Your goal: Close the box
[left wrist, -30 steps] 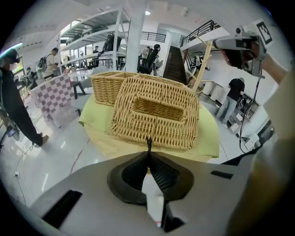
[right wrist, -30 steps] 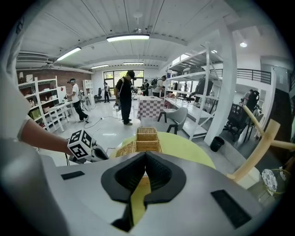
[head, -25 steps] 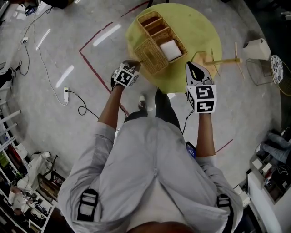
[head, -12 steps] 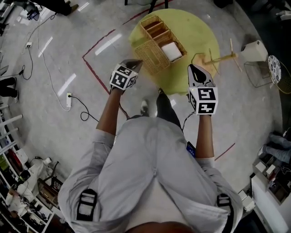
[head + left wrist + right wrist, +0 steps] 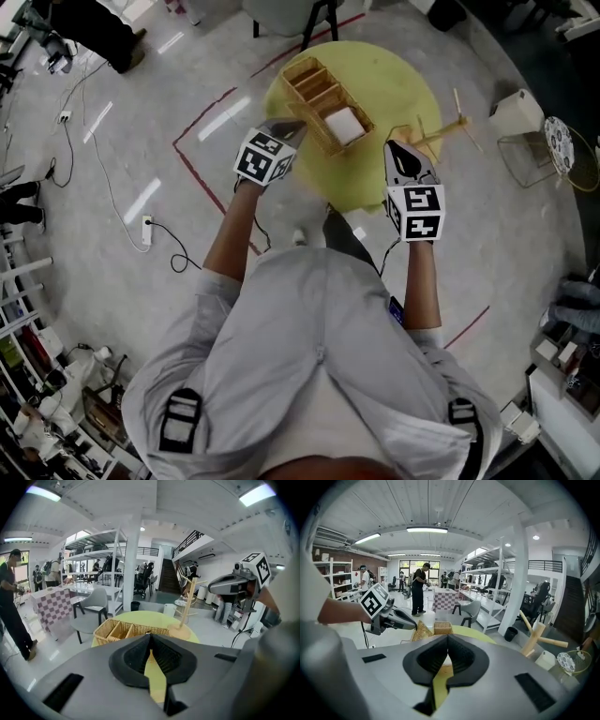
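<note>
Two grippers over near edge of yellow table [image 5: 398, 80]. Left gripper [image 5: 296, 125] jaws pressed together, nothing between; right gripper [image 5: 399, 147] likewise closed, empty, well right of box. Wicker box [image 5: 314, 82] on table's left part, compartments open, white item [image 5: 344, 124] inside. Lid [image 5: 421, 631] tilted up at box's near side, beside left tip; contact unclear. Likely step: lifting lid. Next: swing it far, over rim, press flat.

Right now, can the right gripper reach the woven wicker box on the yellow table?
Probably yes: the right gripper hovers near the wicker box, only bare yellow table between them; the wooden stand sits aside.
</note>
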A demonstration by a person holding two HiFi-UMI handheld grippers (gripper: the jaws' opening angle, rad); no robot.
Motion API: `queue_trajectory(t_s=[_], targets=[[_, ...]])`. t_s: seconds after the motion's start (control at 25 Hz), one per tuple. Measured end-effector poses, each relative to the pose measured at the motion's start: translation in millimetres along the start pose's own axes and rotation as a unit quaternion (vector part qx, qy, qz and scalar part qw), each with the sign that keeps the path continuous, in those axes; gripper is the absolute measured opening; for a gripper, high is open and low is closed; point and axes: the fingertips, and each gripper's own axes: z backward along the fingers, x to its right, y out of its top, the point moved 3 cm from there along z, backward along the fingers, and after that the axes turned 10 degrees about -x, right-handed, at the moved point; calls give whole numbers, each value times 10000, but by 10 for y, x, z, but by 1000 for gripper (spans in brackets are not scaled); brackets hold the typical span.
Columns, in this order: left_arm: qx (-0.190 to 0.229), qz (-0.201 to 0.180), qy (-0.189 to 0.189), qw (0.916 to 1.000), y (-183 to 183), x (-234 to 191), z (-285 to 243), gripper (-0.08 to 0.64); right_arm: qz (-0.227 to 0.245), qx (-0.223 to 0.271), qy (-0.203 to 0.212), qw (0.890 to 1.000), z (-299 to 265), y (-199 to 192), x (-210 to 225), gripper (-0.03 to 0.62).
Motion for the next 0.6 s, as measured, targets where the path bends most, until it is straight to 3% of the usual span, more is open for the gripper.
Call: queue_trajectory(t_s=[0.6], targets=[[49, -343, -429, 9985, 872, 72, -705, 41, -51, -36, 23, 10000, -237, 82, 409, 23]])
